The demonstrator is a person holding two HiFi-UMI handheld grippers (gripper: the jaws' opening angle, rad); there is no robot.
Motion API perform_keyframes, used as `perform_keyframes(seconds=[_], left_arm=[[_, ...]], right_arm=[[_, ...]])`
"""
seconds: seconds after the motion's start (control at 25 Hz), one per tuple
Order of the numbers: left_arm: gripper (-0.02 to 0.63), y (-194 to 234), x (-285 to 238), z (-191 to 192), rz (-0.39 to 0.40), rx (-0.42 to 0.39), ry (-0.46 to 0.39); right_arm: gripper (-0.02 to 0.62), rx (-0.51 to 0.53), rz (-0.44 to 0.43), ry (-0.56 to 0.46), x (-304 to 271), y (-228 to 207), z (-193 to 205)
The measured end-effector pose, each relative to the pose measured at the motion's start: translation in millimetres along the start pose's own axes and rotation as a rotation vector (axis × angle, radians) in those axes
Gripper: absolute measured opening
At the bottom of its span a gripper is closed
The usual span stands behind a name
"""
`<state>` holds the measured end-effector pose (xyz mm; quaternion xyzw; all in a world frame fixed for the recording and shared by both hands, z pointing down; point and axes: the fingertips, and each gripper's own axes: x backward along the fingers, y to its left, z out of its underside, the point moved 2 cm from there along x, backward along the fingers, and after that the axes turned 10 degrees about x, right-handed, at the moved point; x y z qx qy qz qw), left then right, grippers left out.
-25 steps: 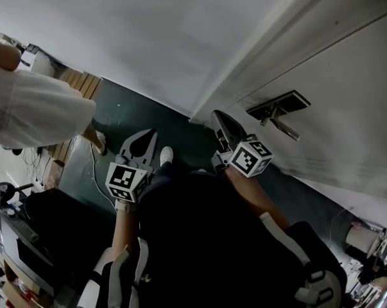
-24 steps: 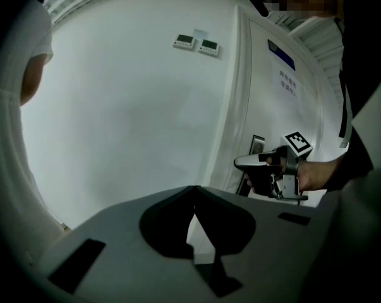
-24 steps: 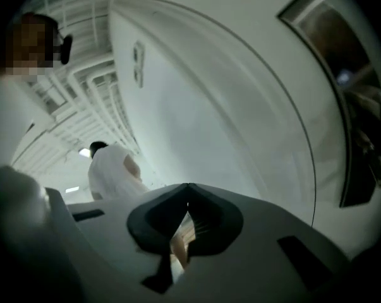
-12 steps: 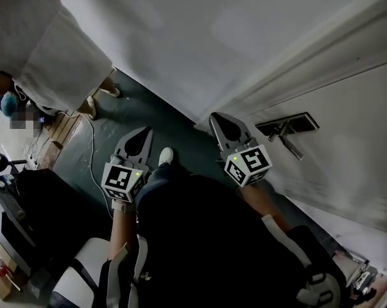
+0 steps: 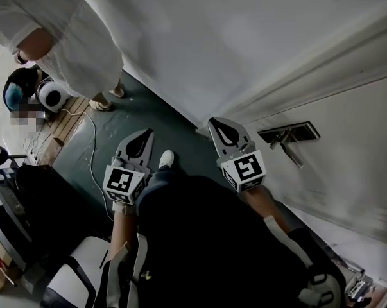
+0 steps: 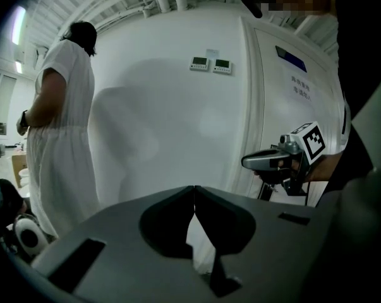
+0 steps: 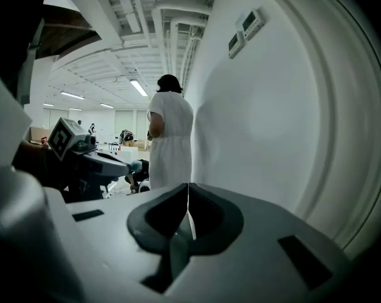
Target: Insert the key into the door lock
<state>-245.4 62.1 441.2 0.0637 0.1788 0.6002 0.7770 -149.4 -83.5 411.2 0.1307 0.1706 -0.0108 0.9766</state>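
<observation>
Although both grippers are held up near the door (image 5: 347, 146), the task is judged not to have started in earnest. No key is seen in any view: none is made out between either pair of jaws, on the door, or on the dark floor (image 5: 135, 117).

The left gripper (image 5: 147, 133) is held over the floor, pointed at the white wall (image 5: 212, 37). In its own view its jaws are pressed together at the tips, with nothing found between them.

The right gripper (image 5: 215, 122) is held near the door frame, to the left of the lock plate (image 5: 289, 133) and apart from it. Its jaws are likewise drawn together, and no object is seen to be gripped. It is aimed along the wall rather than at the lock.

The lock plate is mounted on the door, with a lever handle (image 5: 291, 153) projecting from it. A keyhole cannot be made out at this size.

A person in white (image 5: 65, 31) is noted standing by the wall, well apart from the grippers.

Left to do, by this reading: the key must be located and gripped, carried to the lock, aligned and inserted.
</observation>
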Motion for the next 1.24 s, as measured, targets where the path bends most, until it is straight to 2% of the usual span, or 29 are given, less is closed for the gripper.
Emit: perform_keyframes(seconds=[0.2,0.32,0.76,1.24], left_arm=[[0.008,-3,0,-2,0.007,-0.006,-0.007],[0.008,-4,0,-3,0.011,-0.016,-0.002],[0.008,-8,-7,-4,0.022,-0.027,0.006],[0.008,-9,-15,-5,0.024,-0.027,0.008]], right_arm=[[0.017,0.039,-0.053,0.011,-2,10,3],[0.017,0.015,-0.077,0.025,-3,15,7],[0.017,-0.135,-0.065,0.016,-1,5,19],[0.017,-0.177,-0.066,0.016,-1,-2,24]])
